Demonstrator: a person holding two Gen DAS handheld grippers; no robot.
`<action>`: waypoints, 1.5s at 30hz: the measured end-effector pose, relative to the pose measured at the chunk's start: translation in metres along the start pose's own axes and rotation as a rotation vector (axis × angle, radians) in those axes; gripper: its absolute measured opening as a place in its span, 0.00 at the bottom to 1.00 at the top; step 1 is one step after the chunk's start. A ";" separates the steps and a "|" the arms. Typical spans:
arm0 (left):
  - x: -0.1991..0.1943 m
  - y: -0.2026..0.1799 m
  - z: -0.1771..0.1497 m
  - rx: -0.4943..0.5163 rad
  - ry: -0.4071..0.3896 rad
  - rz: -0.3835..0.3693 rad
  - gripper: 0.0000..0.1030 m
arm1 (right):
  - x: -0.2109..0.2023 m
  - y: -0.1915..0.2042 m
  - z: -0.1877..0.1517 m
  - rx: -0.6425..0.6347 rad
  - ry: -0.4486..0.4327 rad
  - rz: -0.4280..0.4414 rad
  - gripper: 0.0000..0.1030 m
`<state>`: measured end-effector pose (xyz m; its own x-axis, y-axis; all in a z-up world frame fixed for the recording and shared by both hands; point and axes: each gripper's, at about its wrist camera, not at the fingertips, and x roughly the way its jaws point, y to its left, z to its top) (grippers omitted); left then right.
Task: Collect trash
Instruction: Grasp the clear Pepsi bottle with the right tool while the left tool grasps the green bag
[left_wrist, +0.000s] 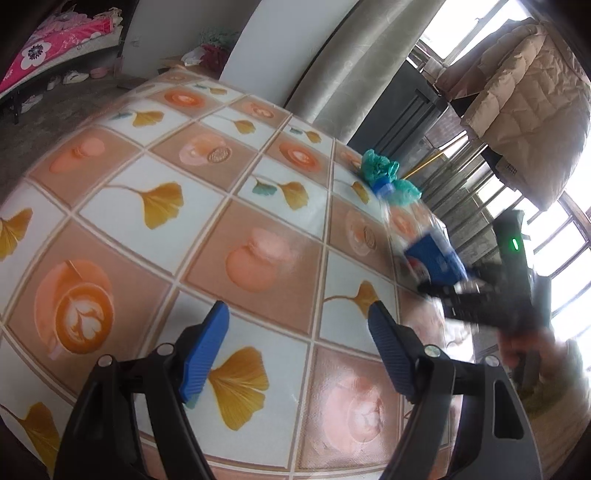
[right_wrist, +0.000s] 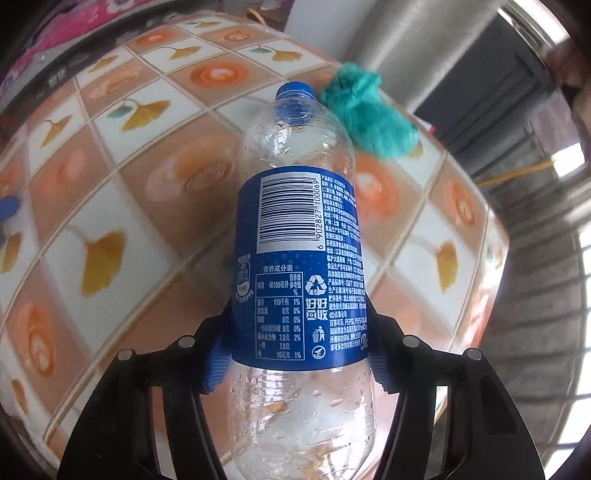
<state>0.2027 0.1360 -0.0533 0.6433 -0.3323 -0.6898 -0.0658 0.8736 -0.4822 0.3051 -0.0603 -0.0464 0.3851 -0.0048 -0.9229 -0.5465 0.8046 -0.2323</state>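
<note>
An empty clear plastic bottle (right_wrist: 299, 258) with a blue label and blue cap lies on the patterned table (right_wrist: 110, 206), cap pointing away. My right gripper (right_wrist: 299, 325) is shut on it, its blue pads (right_wrist: 216, 365) pressing the label's sides. Just beyond the cap lies a crumpled green plastic bag (right_wrist: 369, 114). In the left wrist view the bottle (left_wrist: 432, 254) and bag (left_wrist: 384, 170) sit near the table's right edge, with the blurred right gripper (left_wrist: 480, 295) and a hand (left_wrist: 524, 347) behind it. My left gripper (left_wrist: 299, 317) hovers open over bare tablecloth (left_wrist: 147, 184).
The table's right edge (left_wrist: 443, 221) drops off close to the bottle. Beyond it stand a grey curtain (left_wrist: 351, 66), a dark cabinet (left_wrist: 406, 110) and a beige quilted coat (left_wrist: 524, 92). A bed with a pink cover (left_wrist: 55, 44) is far left.
</note>
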 end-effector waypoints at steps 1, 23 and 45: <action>-0.001 -0.001 0.004 0.005 -0.006 -0.003 0.73 | -0.005 -0.001 -0.013 0.036 0.004 0.018 0.55; 0.201 -0.127 0.174 -0.027 0.126 0.041 0.77 | -0.037 -0.065 -0.158 0.734 -0.187 0.209 0.56; 0.212 -0.163 0.148 0.353 0.053 0.129 0.01 | -0.035 -0.064 -0.169 0.776 -0.223 0.276 0.57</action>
<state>0.4627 -0.0241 -0.0413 0.6063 -0.2213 -0.7638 0.1292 0.9751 -0.1800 0.2006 -0.2118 -0.0513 0.4948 0.3032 -0.8144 -0.0094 0.9390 0.3438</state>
